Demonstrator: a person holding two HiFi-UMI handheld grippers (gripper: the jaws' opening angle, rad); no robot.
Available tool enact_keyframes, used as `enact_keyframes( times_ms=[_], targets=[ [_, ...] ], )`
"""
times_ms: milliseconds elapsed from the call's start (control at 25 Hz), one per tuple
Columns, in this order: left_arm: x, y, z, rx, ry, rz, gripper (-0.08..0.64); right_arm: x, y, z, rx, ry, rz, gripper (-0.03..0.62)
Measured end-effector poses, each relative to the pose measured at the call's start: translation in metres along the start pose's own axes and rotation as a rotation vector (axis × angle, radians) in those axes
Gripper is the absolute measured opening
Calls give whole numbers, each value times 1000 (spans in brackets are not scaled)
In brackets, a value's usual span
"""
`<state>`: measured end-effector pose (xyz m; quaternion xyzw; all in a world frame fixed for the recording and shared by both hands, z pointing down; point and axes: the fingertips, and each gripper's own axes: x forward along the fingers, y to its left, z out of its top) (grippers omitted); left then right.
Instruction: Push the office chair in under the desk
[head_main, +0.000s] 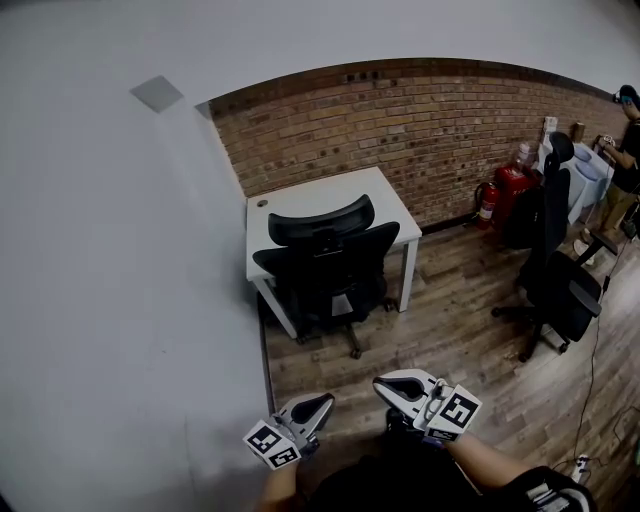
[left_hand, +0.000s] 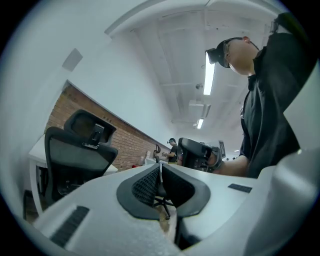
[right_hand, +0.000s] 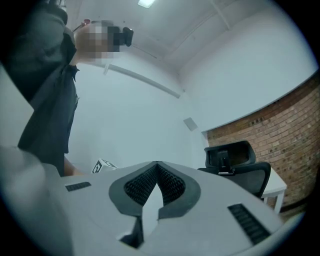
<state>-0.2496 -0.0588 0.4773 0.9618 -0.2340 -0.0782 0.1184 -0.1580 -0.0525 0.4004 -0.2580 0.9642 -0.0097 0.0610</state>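
A black office chair (head_main: 328, 262) with a mesh back and headrest stands tucked against the front of a small white desk (head_main: 296, 195) by the brick wall. The same chair (left_hand: 77, 150) appears at the left of the left gripper view, and this chair (right_hand: 240, 165) sits at the right of the right gripper view. Both grippers are held low near my body, well back from the chair. My left gripper (head_main: 316, 408) is shut and holds nothing. My right gripper (head_main: 396, 386) is shut and empty too.
A second black office chair (head_main: 553, 270) stands at the right on the wooden floor. Behind it are a red fire extinguisher (head_main: 488, 201), a water dispenser (head_main: 590, 175) and a person (head_main: 628, 150). A white wall (head_main: 120, 280) runs along the left.
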Motion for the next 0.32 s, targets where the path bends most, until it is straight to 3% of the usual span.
enact_keyframes(
  times_ms=[80, 160, 320],
  targets=[
    [-1, -4, 1, 13, 3, -26, 28, 5, 6, 7, -26, 1, 16, 6],
    [-6, 0, 2, 17, -8, -8, 28, 8, 7, 4, 8, -7, 22, 6],
    [-22, 14, 29, 45, -147, 76, 28, 6, 5, 7, 102, -54, 26, 6]
  ],
)
